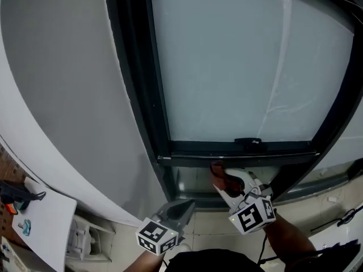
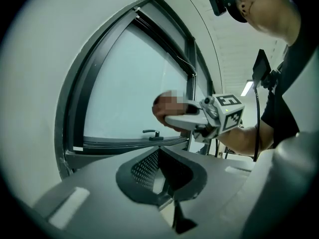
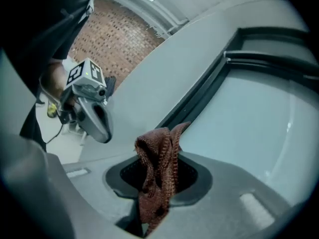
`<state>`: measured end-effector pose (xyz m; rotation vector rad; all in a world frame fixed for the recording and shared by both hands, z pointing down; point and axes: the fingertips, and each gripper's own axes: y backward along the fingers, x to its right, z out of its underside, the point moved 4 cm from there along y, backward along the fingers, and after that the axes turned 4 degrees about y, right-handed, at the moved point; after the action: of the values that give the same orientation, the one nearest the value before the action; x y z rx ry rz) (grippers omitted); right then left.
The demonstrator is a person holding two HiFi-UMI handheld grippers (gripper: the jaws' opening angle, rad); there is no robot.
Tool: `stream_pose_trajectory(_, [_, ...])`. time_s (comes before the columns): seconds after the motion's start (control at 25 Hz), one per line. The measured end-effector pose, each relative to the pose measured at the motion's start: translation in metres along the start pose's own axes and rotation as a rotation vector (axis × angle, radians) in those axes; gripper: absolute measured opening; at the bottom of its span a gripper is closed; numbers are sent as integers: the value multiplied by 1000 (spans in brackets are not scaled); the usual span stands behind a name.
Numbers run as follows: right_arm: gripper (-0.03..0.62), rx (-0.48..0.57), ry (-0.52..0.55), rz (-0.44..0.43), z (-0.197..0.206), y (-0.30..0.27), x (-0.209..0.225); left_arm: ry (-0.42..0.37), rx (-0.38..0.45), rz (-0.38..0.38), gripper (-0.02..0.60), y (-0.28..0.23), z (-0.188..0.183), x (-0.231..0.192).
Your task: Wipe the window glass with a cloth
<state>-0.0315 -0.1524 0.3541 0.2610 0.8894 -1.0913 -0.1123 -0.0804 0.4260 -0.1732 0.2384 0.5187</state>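
The right claw (image 1: pixel 220 181) is clamping a reddish-brown knitted cloth (image 1: pixel 218 172) \- in the right gripper view the jaws are pressing together on the fabric, which is bunching up above them and hanging down in a fold through the gap below (image 3: pixel 157 178). In the head view the cloth is sitting low, just beneath the bottom rail of the dark window frame (image 1: pixel 152 95) and a little left of the black handle (image 1: pixel 248 143) mounted on that rail; whether it is touching the frame cannot be told, and it is not lying against the window glass (image 1: pixel 238 67), which is rising pale and frosted-looking above it. The left claw (image 1: pixel 186 205) is hovering lower and to the left of the right one, near it but apart, pointing up toward the bottom corner of the window. In its own view the jaws (image 2: pixel 167 185) are meeting at their tips with nothing gripped between them \- beyond them the other claw and its cloth are showing in front of the pane. A bare forearm (image 1: pixel 286 234) is reaching in behind the right claw, and a plain grey wall (image 1: pixel 62 78) is curving away left of the frame
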Motion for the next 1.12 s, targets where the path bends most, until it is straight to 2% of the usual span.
stream_pose_trajectory(0.2, [84,-58,217,151,-42,-72,44,27,2,41,17,6,-10,-40])
stream_pose_trajectory(0.36, [84,-85,319,229,-67,-112,81,11,-25,92,17,12,-6,-45])
stream_pose_trajectory(0.56, [84,-106,450,317,-88,-148,140,25,-50,118,17,10,9,-52])
stream_pose_trajectory(0.88, [84,-137,615,420,-115,-200,202,78,30,43,17,7,1,-70])
stream_pose_trajectory(1.12, [84,-116,638,453,-119,-217,217,60,30,18,17,2,-8,-73])
